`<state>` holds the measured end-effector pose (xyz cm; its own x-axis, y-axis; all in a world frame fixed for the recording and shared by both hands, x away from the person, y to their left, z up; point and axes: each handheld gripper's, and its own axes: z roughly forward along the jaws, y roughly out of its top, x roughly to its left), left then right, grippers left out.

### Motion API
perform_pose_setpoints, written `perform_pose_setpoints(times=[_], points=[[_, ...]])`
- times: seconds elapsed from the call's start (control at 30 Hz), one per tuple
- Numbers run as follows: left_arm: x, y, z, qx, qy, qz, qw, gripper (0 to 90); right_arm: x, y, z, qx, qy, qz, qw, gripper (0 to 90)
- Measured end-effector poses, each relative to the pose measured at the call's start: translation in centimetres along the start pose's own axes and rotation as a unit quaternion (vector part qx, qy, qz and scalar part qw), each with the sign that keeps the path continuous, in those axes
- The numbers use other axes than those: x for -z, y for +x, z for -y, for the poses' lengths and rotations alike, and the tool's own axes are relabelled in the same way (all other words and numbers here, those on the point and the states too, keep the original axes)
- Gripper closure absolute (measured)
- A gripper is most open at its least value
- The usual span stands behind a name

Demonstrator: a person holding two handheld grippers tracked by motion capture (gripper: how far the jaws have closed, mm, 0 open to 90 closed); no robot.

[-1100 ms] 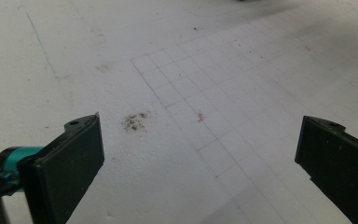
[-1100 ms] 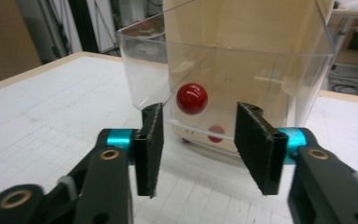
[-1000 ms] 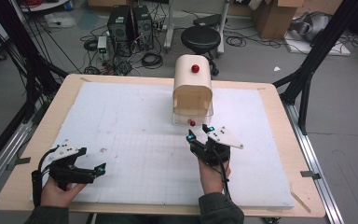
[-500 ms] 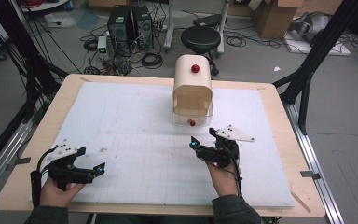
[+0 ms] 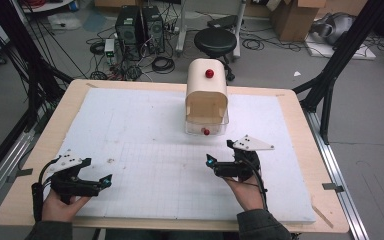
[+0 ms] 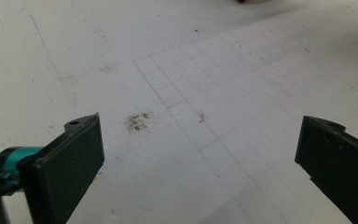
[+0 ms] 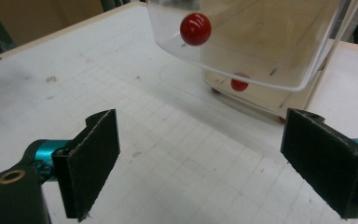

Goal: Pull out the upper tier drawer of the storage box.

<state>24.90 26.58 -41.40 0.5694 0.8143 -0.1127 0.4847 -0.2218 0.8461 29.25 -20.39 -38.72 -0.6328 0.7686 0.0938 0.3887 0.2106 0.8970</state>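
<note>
Right tool (image 5: pixel 219 162) pulled back from rounded cream box (image 5: pixel 206 95), both tools released, left tool (image 5: pixel 94 181) over gridded foam.

The left gripper (image 5: pixel 92 182) sits low at the near left, held in the left hand (image 5: pixel 60 204), jaws wide apart and empty. The right gripper (image 5: pixel 220 165), held in the right hand (image 5: pixel 245 192), points left, jaws likewise spread, nothing between them.

A cream, round-topped box (image 5: pixel 206 95) stands upright at the upper centre of the high view, on the far middle of the white board. A red knob (image 5: pixel 209 73) sits on its curved top. Its clear plastic drawer (image 5: pixel 206 126) sticks out from the near face, with a small red ball knob (image 5: pixel 206 132) on the front; in the right gripper view this knob (image 7: pixel 195 28) appears at the top centre.
</note>
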Motion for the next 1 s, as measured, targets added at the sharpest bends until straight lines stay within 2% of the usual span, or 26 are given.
perform_pose_setpoints(times=[0.13,0.2,0.53,1.0], points=[[0.1,-0.1,0.0,-0.001,-0.002,0.002,1.0,1.7,0.0,-0.5,0.2,-0.006,0.008,-0.004,0.9999,8.0],[0.2,-0.1,0.0,-0.001,-0.001,0.002,1.0,1.7,0.0,-0.7,0.3,-0.007,0.011,-0.005,0.9999,1.7],[0.1,-0.3,-0.1,-0.002,-0.002,0.004,1.0,1.7,0.9,-1.7,0.9,-0.01,0.022,-0.009,0.9997,0.9],[-0.1,-0.2,-0.1,-0.003,0.0,0.011,0.9999,1.7,2.7,-3.6,2.3,-0.021,0.01,0.013,0.9996,0.9]])
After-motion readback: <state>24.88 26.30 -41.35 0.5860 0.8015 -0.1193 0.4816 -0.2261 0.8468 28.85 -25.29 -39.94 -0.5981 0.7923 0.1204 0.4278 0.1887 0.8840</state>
